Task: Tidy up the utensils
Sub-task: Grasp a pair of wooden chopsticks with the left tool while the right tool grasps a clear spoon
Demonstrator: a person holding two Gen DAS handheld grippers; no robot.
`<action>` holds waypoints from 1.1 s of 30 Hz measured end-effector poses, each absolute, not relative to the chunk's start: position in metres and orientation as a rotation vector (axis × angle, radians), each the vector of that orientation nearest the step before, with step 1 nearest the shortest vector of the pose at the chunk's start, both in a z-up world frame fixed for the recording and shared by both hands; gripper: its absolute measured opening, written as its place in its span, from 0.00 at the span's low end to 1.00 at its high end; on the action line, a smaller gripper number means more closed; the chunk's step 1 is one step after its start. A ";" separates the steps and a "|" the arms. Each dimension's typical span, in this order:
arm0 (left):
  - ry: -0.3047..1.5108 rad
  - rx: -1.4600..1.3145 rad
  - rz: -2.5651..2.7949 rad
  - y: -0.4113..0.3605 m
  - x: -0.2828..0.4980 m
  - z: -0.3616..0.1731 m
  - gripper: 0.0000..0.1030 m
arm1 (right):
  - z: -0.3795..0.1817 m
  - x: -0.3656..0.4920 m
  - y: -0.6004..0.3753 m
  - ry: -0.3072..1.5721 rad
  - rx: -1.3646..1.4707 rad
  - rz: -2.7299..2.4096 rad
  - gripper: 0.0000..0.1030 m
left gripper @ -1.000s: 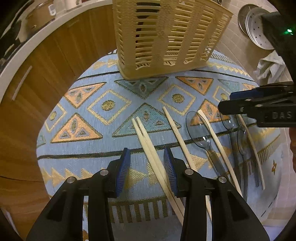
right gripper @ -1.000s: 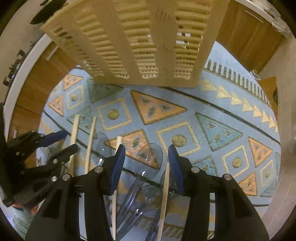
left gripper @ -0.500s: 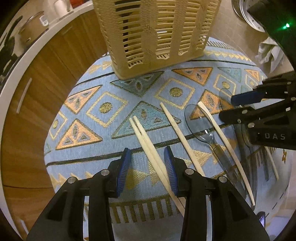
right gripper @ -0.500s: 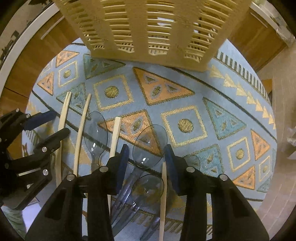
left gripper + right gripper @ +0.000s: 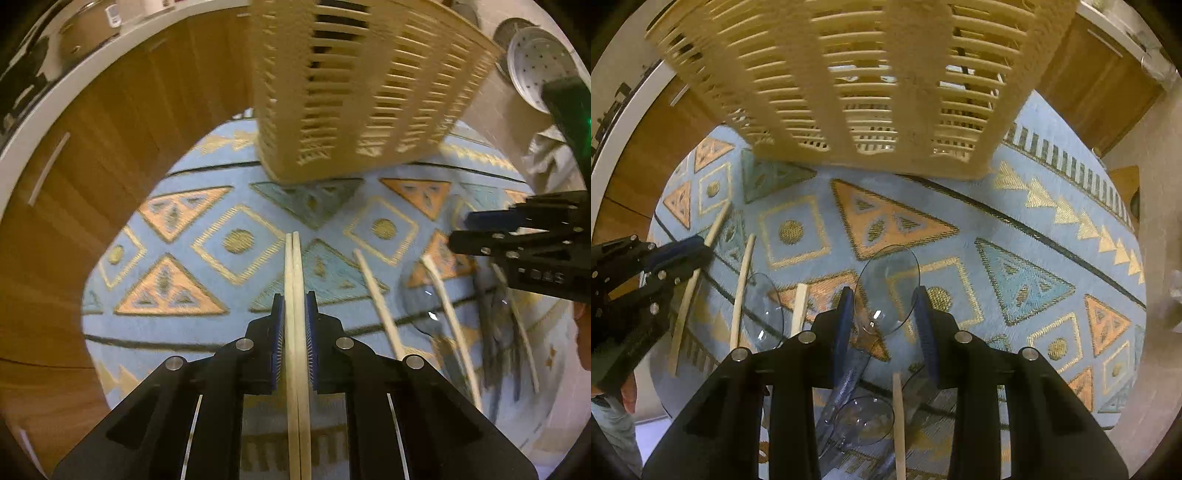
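My left gripper is shut on a pair of pale chopsticks, which stick out forward over the blue patterned cloth, pointing at the beige slotted basket. More chopsticks and clear plastic spoons lie on the cloth to the right. My right gripper is open, its jaws on either side of a clear plastic spoon lying on the cloth. Other clear spoons and chopsticks lie to its left. The basket stands just ahead.
A round table carries the cloth. Wooden cabinets with a white countertop run along the left. A metal colander and a crumpled rag sit at the far right. The left gripper shows at the right wrist view's left edge.
My left gripper has closed on the pair of chopsticks and raised them. My right gripper has moved forward so a clear spoon's bowl lies between its open jaws.
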State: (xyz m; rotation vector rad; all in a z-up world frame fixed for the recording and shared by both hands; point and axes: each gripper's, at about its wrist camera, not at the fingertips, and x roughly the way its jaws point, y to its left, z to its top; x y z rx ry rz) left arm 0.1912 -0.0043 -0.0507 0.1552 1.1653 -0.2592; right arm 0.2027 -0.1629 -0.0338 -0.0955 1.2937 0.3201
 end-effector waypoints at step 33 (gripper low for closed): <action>0.616 0.068 -0.434 -0.015 0.121 0.106 0.09 | 0.102 0.109 -0.216 0.700 -0.008 0.529 0.29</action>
